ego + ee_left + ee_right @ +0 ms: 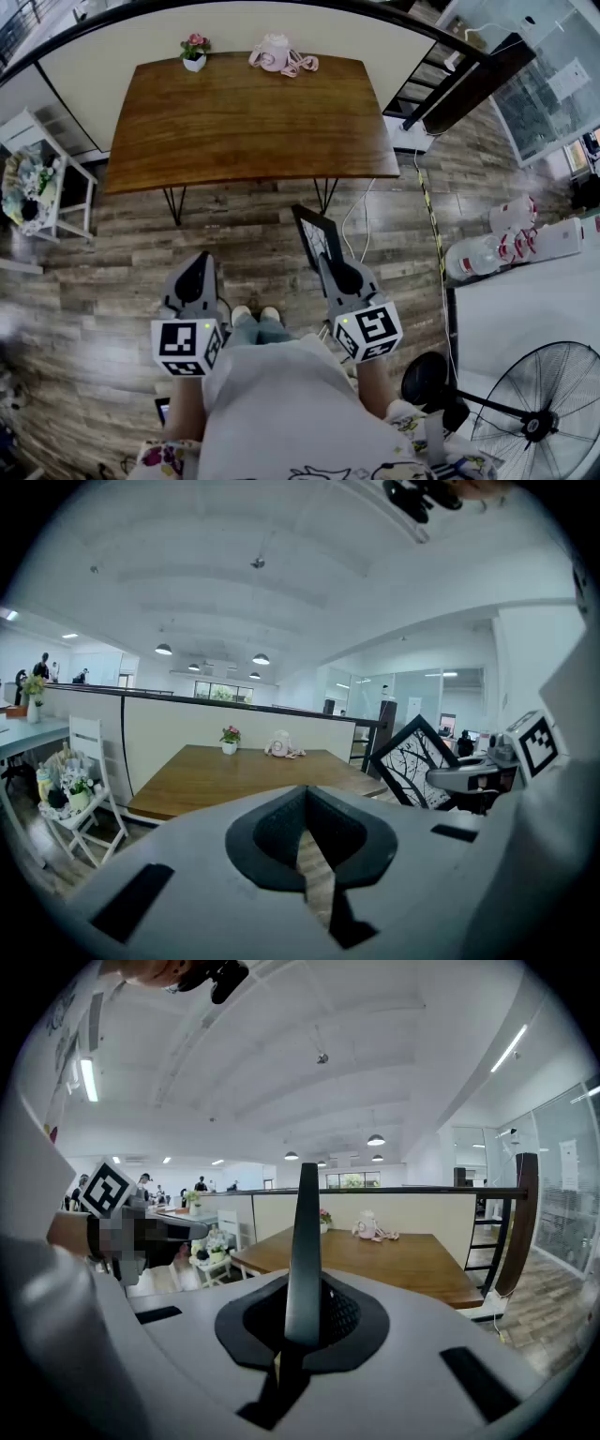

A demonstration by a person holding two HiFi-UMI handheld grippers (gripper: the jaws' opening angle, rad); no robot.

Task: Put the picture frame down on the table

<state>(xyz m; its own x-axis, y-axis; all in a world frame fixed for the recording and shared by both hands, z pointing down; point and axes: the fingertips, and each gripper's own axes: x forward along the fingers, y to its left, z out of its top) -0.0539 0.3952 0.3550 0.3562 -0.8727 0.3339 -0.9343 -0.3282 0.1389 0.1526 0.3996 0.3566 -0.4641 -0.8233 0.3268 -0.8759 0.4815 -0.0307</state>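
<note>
Far left in head view, a white rack w/ mixed clutter stands on the plank floor, just off the table corner. Left tool is held low over the floor in front of the person, pointing twd the table; in the left gripper view its jaws sit together w/ only a thin slit showing floor, nothing betw. them. The table is a dark wood top on thin black legs, bare except at the far edge: a small flower pot left of centre and a pink item w/ a strap just right of it (can't tell what it is). The right tool is clamped on the picture frame, a black-edged frame w/ a branch print, held upright over the floor, near the table's front edge but not over it. In the right gripper view the frame shows edge-on, rising from betw. the jaws. Further right, water bottles lie on the floor, and a fan stands at bottom right.
</note>
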